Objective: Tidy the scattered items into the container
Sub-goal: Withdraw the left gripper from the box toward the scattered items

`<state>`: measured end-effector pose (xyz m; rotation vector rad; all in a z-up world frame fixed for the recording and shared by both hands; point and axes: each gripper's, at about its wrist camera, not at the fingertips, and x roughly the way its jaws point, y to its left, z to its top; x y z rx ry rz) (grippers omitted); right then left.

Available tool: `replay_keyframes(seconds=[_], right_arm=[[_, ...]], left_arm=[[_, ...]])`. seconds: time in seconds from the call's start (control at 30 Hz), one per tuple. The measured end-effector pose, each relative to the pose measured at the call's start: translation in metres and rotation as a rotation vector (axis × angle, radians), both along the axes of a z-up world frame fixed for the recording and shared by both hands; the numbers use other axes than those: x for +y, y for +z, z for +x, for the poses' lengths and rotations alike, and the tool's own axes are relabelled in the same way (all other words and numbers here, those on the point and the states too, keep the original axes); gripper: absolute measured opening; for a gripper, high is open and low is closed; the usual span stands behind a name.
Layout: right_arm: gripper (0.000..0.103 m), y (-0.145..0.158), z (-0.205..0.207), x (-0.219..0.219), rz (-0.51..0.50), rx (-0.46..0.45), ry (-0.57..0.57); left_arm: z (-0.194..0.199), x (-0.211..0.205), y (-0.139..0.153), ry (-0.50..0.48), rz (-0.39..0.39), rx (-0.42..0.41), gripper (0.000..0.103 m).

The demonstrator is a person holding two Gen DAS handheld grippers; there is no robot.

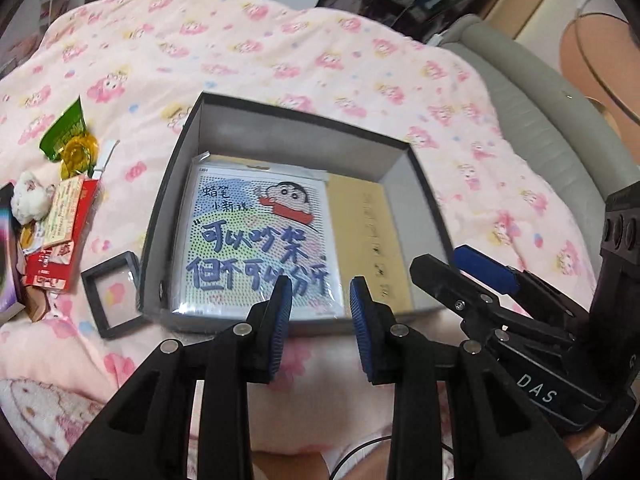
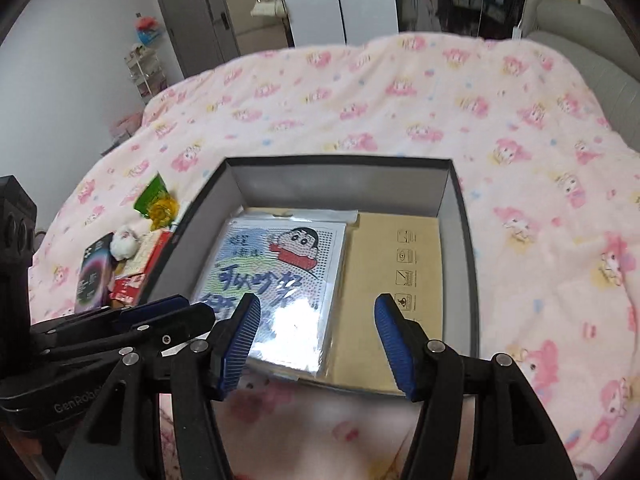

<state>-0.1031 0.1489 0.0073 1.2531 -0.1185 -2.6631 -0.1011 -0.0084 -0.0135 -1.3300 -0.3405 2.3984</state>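
Fingers of left gripper (image 1: 320, 292) and right gripper (image 2: 316, 312) spread, nothing pinched, above grey cardboard box (image 1: 400, 168); small black square frame (image 1: 114, 300) judged next.

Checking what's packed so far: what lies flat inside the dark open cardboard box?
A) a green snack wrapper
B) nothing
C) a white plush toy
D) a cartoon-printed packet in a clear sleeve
D: the cartoon-printed packet lies on the floor of the box; the plush toy and green wrapper lie outside it on the blanket.

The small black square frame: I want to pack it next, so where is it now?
In the left wrist view the small black square frame lies on the pink blanket, just outside the box at its near left corner, below the red packets.
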Motion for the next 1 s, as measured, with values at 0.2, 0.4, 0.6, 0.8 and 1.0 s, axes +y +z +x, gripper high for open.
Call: replay_keyframes(seconds=[0.2,0.4,0.6,0.8,1.0], right_arm=[[0.056,0.021,0.035,0.001,-0.050,0.023,-0.015],[0.056,0.033,0.070,-0.018,-0.063,0.039,-0.027],[0.054,0.040,0.082,-0.040,-0.090,0.028,0.020],[0.054,0.049,0.082,-0.087,-0.068,0.031,0.102],[0.054,0.051,0.078,-0.149,-0.013,0.032,0.188]], left_arm=[[0.033,0.001,0.029,-0.055,-0.052,0.064,0.030],[0.067,-0.009,0.049,-0.062,-0.132,0.146,0.030],[0.081,-0.042,0.054,-0.033,-0.083,0.153,0.029],[0.091,-0.089,0.055,0.043,-0.085,0.162,0.029],[0.097,-0.147,0.050,0.134,-0.115,0.151,0.029]])
